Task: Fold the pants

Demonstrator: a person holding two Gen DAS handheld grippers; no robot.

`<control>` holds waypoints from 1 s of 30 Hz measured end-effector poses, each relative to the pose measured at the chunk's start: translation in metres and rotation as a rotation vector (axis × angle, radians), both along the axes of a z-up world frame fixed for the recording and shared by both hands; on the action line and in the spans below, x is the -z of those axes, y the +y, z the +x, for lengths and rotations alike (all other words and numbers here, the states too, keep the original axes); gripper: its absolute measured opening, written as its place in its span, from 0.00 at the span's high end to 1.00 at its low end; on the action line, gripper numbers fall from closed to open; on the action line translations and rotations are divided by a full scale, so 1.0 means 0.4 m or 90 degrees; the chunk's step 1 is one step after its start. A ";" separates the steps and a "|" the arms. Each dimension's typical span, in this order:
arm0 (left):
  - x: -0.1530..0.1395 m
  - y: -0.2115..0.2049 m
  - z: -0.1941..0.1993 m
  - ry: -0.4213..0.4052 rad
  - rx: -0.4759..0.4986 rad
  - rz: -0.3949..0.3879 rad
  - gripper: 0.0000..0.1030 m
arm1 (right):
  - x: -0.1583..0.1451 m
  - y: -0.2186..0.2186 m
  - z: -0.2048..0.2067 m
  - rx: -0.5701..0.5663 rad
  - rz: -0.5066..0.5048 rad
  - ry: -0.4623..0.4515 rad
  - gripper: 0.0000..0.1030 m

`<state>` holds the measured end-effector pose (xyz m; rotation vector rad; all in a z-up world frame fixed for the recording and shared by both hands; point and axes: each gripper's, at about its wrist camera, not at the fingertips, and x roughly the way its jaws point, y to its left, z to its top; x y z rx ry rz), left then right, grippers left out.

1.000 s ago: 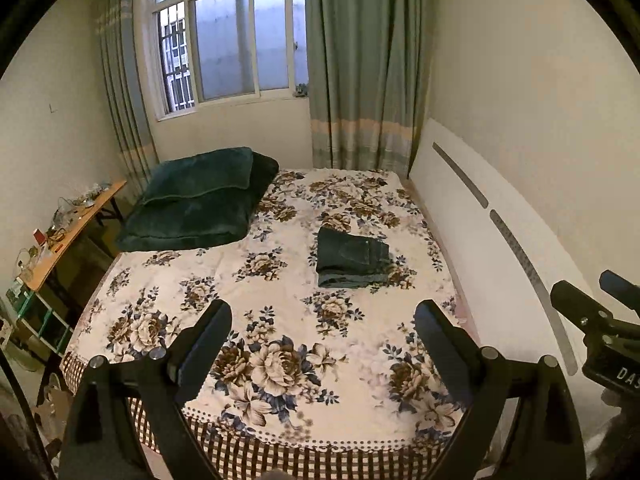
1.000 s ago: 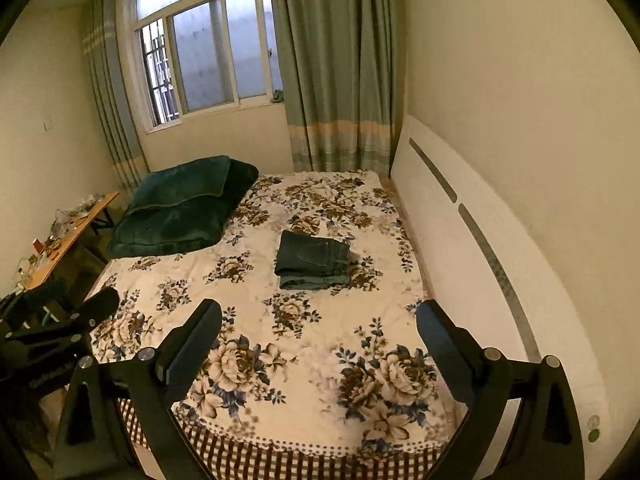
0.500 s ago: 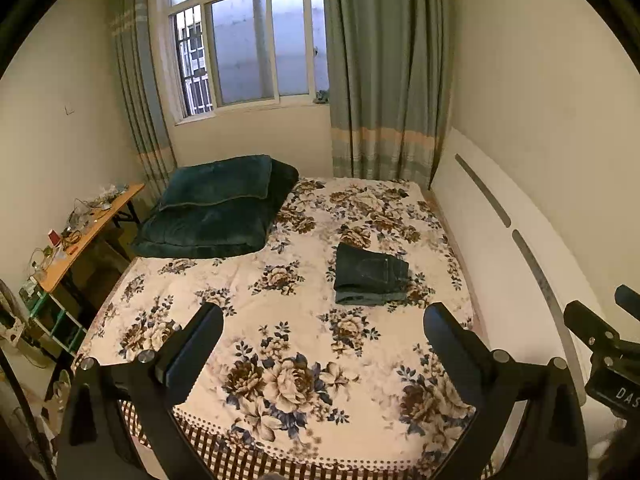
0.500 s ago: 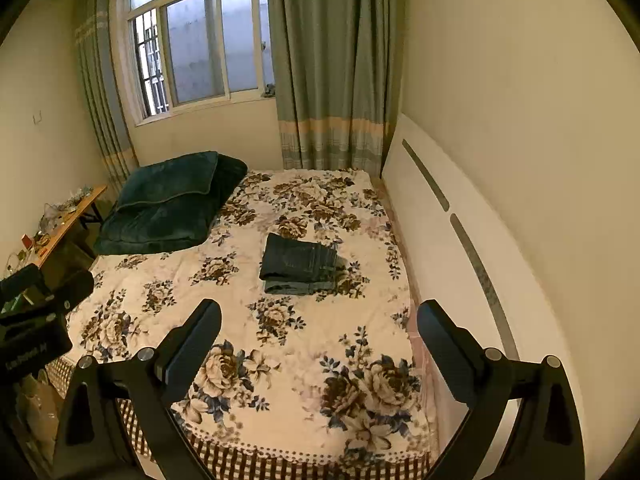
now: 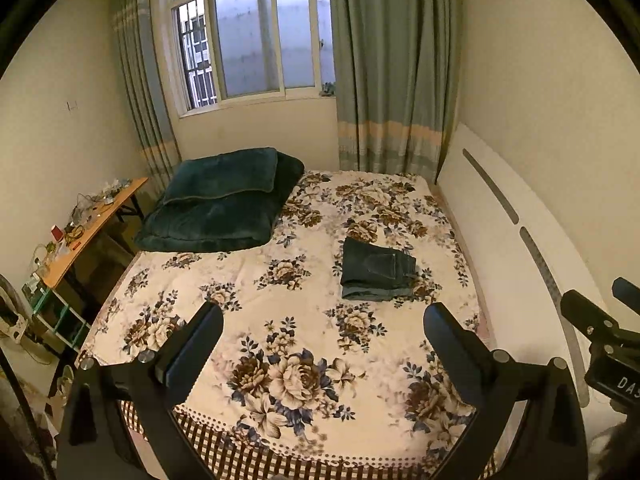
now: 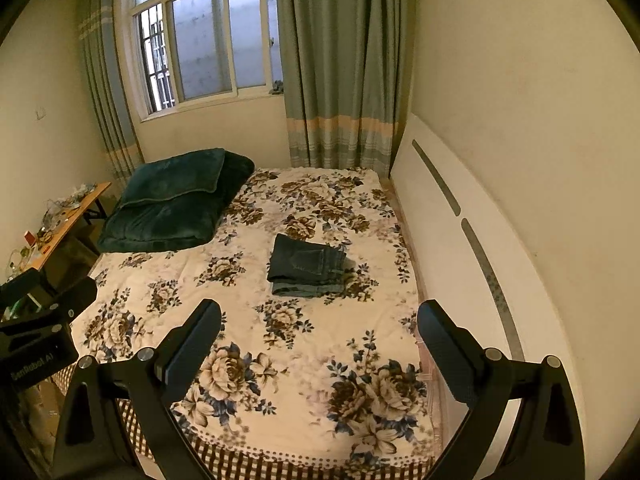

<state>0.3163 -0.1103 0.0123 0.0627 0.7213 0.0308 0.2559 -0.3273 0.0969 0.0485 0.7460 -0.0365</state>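
Folded pants [image 5: 376, 269] lie mid-bed [image 5: 248, 280], floral cover bare around them toward six o'clock. Left gripper [image 5: 323, 330] and right gripper [image 6: 319, 326] gape wide, empty.

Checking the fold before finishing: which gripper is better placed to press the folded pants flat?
Right, slightly: the folded pants lie nearly centred ahead of the right gripper, but right of centre ahead of the left gripper. Both are open, empty.

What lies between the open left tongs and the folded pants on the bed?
Only bare flowered bedspread separates the left tongs from the folded pants. Nothing else lies on that stretch; the left wrist view shows it.
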 end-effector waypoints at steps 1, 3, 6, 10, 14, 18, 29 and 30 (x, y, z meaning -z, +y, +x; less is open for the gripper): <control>0.001 -0.001 -0.002 0.001 0.000 0.000 0.00 | 0.003 0.002 0.001 -0.001 0.001 0.002 0.02; 0.001 -0.002 0.000 0.000 -0.001 0.001 0.00 | 0.010 0.004 0.001 -0.002 0.003 0.005 0.02; 0.000 -0.001 -0.003 -0.001 -0.002 0.000 0.00 | 0.018 0.006 0.004 -0.004 0.009 0.008 0.02; 0.004 -0.006 -0.006 -0.004 -0.007 0.010 0.00 | 0.023 0.004 0.008 -0.005 0.012 0.009 0.02; 0.005 -0.008 -0.009 -0.004 -0.008 0.011 0.00 | 0.023 0.003 0.012 -0.005 0.015 0.009 0.02; 0.006 -0.009 -0.009 -0.002 -0.004 0.010 0.00 | 0.023 0.006 0.014 0.000 0.020 0.009 0.02; 0.001 -0.017 -0.011 -0.009 0.002 0.007 0.00 | 0.024 0.003 0.009 0.005 0.024 0.008 0.02; 0.000 -0.016 -0.008 -0.009 0.003 0.006 0.00 | 0.025 0.004 0.008 0.005 0.025 0.008 0.02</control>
